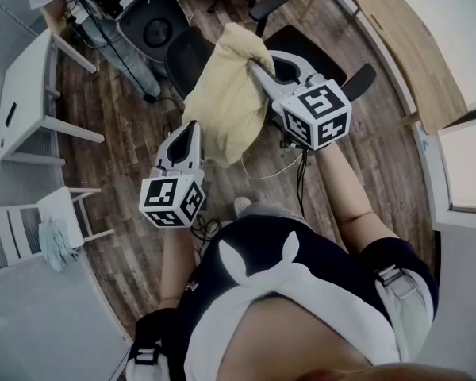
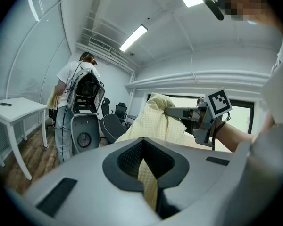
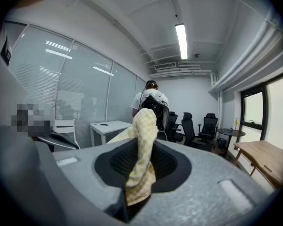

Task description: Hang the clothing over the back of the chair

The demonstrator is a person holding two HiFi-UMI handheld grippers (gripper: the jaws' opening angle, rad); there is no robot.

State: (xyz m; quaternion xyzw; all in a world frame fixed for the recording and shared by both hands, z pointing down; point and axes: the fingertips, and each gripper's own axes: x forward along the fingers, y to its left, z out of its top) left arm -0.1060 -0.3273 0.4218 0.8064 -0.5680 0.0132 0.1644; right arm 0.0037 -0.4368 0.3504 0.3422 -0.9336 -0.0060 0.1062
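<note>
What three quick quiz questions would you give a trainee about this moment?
1. True or false: both the left tool and the right tool are clamped on the yellow garment.
2. Pick one. The garment is: A folded flat; B held up in the air, hanging loosely; C rolled into a tight ball.
3. Name the colour of the office chair beyond the garment.
Key: 1 true; 2 B; 3 black.

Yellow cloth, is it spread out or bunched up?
Bunched: the cloth hangs in folds, pinched by left gripper and right gripper.
</note>
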